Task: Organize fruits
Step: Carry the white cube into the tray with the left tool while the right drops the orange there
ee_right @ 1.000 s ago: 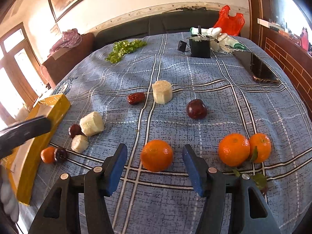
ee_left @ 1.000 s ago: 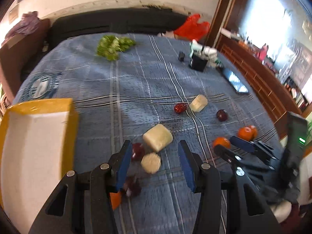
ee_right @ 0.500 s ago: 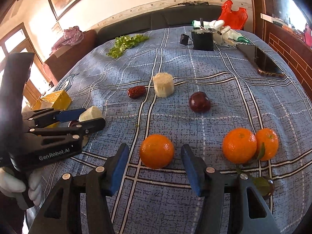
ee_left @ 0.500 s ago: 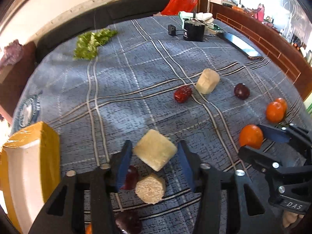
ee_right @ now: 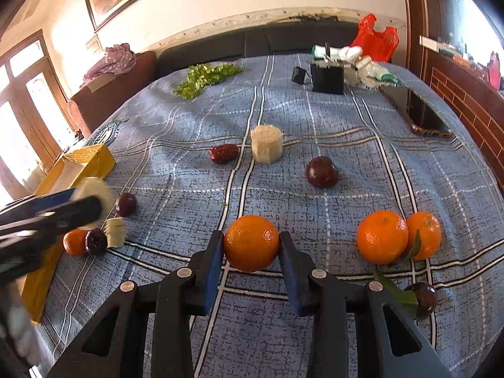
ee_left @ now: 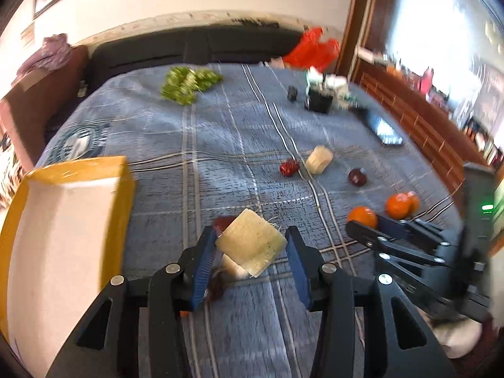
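Both grippers have closed in on fruit since half a second ago: the left gripper [ee_left: 250,249], then merely straddling the pale sugarcane chunk [ee_left: 251,242] on the cloth, now has it pinched between its blue pads and appears to have raised it clear of the blue plaid cloth [ee_left: 220,145], while the right gripper [ee_right: 249,252] has narrowed until both pads press the sides of the nearest orange [ee_right: 251,242], which seems to sit on the cloth still. A smaller cane slice [ee_right: 115,232], a small orange [ee_right: 74,242] and two dark jujubes lie beneath and beside the left tool, close to the yellow box [ee_left: 63,220]. Farther out rest another cane chunk [ee_right: 266,144], a red date [ee_right: 223,153], a dark plum [ee_right: 322,171] and two touching oranges [ee_right: 381,237]. The chunk sits skewed, one corner toward the left pad, so I judge the grip uneven; carrying it level and slowly toward the box, which looks like the likely destination, should keep it from twisting out. For the orange, squeezing across its widest part before lifting straight up seems safest, since a round skin can roll.
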Demonstrator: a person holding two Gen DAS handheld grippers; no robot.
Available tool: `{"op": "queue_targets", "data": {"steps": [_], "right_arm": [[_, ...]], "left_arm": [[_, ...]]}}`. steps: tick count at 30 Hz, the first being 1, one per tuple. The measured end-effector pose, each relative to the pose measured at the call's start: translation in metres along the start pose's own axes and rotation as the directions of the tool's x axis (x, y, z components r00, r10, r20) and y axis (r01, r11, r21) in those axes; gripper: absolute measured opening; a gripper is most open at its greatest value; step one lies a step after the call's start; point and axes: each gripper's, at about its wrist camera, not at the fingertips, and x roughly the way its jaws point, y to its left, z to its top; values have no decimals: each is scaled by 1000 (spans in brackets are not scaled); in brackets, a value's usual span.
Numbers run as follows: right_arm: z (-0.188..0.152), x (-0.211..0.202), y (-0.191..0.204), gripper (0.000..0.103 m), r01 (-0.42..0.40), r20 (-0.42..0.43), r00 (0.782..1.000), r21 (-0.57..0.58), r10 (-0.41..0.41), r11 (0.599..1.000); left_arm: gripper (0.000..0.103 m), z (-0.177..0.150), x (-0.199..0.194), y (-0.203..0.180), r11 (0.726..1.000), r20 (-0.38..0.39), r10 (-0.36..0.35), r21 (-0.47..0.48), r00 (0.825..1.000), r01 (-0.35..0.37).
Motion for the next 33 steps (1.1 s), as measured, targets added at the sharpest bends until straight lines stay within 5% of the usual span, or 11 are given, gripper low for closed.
{"op": "queue_targets", "data": {"steps": [8,15,23,26,33], "right_arm": [[2,-23,21,38,41,94,995,-52,-36,998],[2,-65,98,39,-174,90,978,-138,188,975],[-11,-48,214,39,-475,-115,880,-211,461,854],[-20,-34,247,39,-522,-184,853,-239,489,819],[-49,8,304,39,-531,-324,838,-300,438,792]], "left_arm": [[44,-29,-68,64,984,94,61,-172,994,-44],[44,-68,-110,140,931,94,208,-323,974,-168],[45,-107,-110,209,839,-21,352,-435,936,-326],[45,-115,-107,222,823,-47,379,-440,924,-360],[45,-123,-101,243,801,-87,375,-471,923,-370]]}}
